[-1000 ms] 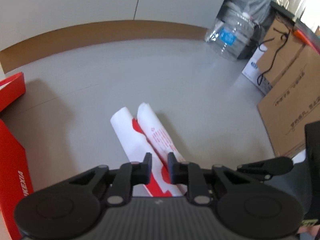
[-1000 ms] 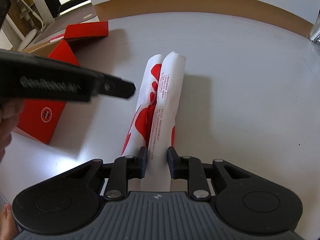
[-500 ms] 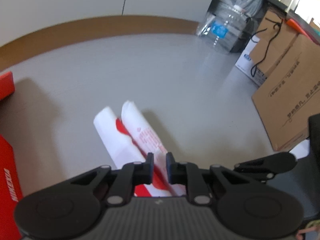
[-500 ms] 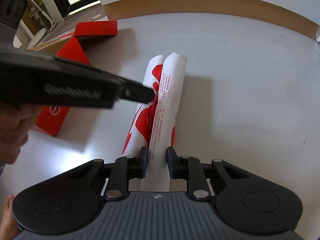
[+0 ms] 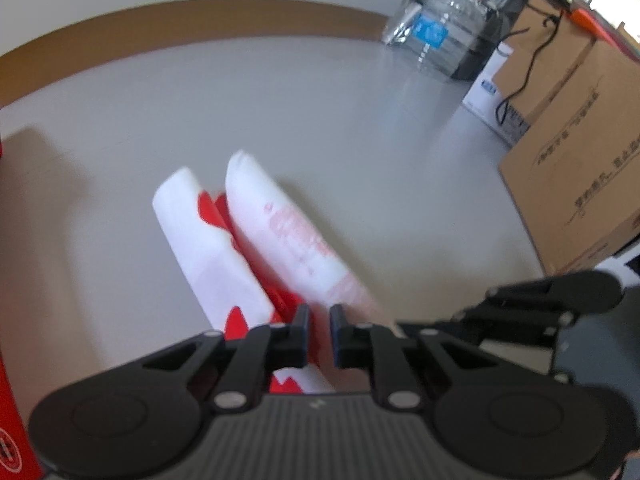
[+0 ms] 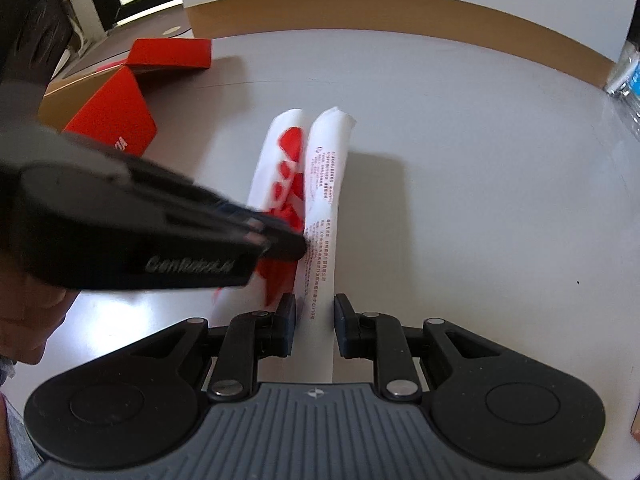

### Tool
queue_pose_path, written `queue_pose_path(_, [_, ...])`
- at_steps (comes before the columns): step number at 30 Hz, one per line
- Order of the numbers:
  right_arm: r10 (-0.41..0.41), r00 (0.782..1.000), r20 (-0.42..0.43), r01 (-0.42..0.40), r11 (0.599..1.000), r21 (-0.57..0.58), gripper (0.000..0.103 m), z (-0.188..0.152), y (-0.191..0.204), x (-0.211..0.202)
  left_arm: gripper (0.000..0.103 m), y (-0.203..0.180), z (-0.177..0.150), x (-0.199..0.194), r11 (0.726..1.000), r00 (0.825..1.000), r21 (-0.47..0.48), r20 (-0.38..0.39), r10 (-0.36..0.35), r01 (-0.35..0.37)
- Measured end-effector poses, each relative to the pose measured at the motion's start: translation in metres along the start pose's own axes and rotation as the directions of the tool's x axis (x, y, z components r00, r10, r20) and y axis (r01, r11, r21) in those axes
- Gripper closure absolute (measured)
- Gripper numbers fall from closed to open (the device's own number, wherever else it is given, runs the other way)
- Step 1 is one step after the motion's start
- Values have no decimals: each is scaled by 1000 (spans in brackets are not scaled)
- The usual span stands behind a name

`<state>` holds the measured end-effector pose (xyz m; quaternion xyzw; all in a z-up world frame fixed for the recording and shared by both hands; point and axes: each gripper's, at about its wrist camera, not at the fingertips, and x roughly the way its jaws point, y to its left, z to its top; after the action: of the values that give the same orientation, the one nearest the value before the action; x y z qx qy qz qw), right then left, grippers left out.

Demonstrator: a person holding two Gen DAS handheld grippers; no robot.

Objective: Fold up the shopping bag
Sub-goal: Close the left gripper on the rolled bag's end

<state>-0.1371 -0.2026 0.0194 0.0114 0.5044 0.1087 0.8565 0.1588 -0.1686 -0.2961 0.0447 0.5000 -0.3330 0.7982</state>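
The white plastic shopping bag with red print [image 6: 320, 184] lies on the pale grey tabletop [image 6: 480, 160], already gathered lengthwise into 2 parallel rolls that touch along their inner edges. A red cardboard box [image 6: 116, 120] stands off to the left of it, well apart.

The right gripper [image 6: 315, 326] holds the near end of the right-hand roll. Its jaws are drawn in to a narrow gap, with the printed film filling the space between them, so this reads as a firm pinch.

The left gripper [image 5: 319, 334] sits over the bag's middle, nose angled down at the seam between the 2 rolls. Its jaws have just been closing and are now nearly together. Red and white film lies between and under the tips, but whether the pads have bitten on it I cannot tell; the wrist picture is blurred there. In the right wrist view the tip of this tool [image 6: 286, 244] meets the red patch beside the right-hand roll.

Step in hand, by my judgement: pin or pinch the middle so the strip can be folded across.

1. Keep the right pinch steady; thin film slips easily.
2. Set the left tip squarely on the seam, catching both rolls.
3. Confirm contact before any lift, or 1 roll may spring open.
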Motion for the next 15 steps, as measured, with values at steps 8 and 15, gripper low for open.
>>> queue_pose_path(8, [34, 999, 32, -34, 999, 13, 80, -1, 1, -5, 93, 7, -5, 10, 999, 999, -32, -47, 2, -3])
queue_pose_path(15, [40, 996, 83, -35, 997, -65, 80, -9, 10, -27, 100, 7, -7, 27, 999, 996, -23, -85, 27, -30])
